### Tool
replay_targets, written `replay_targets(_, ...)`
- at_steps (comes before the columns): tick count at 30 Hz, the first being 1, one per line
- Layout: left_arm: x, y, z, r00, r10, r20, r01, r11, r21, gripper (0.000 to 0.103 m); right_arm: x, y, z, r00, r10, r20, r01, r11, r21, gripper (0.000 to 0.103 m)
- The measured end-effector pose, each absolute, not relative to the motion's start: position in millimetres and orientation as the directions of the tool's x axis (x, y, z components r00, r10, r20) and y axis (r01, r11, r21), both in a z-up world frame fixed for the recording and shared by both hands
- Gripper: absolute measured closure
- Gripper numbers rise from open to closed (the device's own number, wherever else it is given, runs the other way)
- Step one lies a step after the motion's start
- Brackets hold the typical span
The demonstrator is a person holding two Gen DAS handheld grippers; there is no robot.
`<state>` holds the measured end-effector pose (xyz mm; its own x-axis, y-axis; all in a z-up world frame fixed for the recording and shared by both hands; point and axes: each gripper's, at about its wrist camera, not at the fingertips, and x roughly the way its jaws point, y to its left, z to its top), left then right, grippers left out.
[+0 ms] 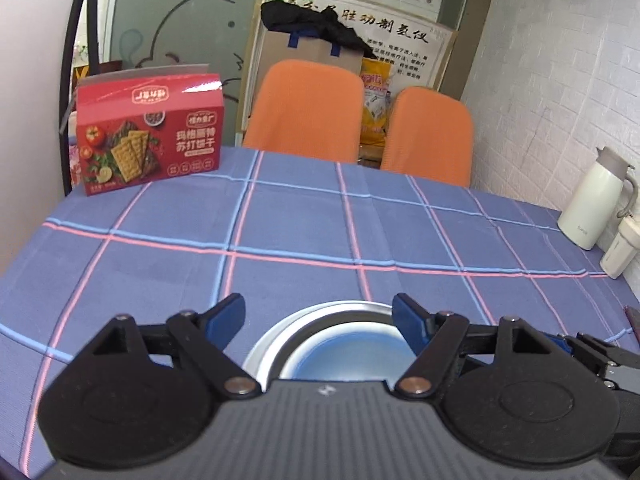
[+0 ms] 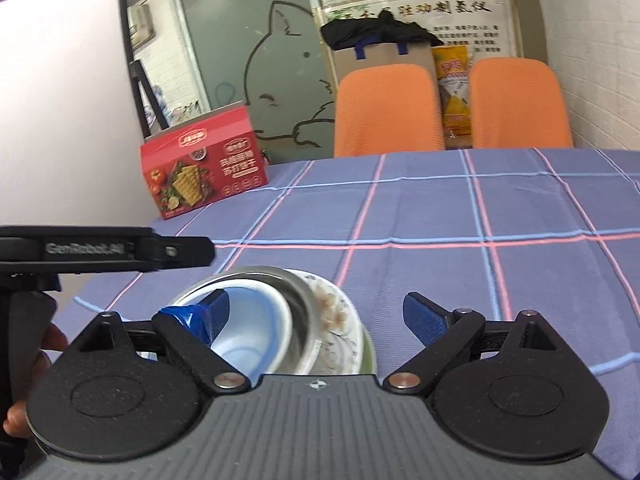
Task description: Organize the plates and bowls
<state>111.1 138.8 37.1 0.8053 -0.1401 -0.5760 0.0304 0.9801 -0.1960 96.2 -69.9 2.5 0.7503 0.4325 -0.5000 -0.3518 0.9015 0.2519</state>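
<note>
Left tool (image 1: 319, 314), lower centre of the left wrist view: fingers spread wide and released, grasping nothing, poised over a steel bowl (image 1: 276, 334) that holds a white bowl with a blue rim (image 1: 352, 350). Right tool (image 2: 316, 314), lower centre of the right wrist view: likewise released, its fingers apart; the left blue pad (image 2: 218, 312) lies in front of the white bowl's (image 2: 248, 320) opening, though contact cannot be told. In this view the white bowl sits tilted inside the steel bowl (image 2: 298, 300), which sits in turn on a flowered plate (image 2: 340, 316); the stack rests on the counter (image 2: 440, 220), covered by a blue cloth with pink and light-blue lines. The left tool's body (image 2: 104, 250) crosses the left edge of the right wrist view, with part of a hand (image 2: 36, 354) below it. A red cracker box (image 1: 150, 132) stands at the counter's far left. Two orange chair backs (image 1: 304, 110) rise behind the far edge. A white jug (image 1: 592, 200) stands at the right edge.
</note>
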Motion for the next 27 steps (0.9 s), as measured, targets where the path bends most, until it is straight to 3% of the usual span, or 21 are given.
replay_targets(15,85,43,38,0.796,-0.268,-0.542,0.213,0.963,-0.164,0.027,71,-175,-19,0.822,0.212,-0.529,-0.029,0.943,0.332,0.022)
replay_targets(21,58,23,26,0.763,-0.310,-0.567,0.239,0.951,-0.198,0.027,41,-194,-18,0.842,0.163,-0.514,0.015,0.946,0.325,0.022)
replay_targets(27,11,15,12,0.789,-0.275,-0.550,0.237,0.961,-0.140,0.027,7,-183,-19,0.842,0.097,-0.531,0.054,0.964,0.261,0.021)
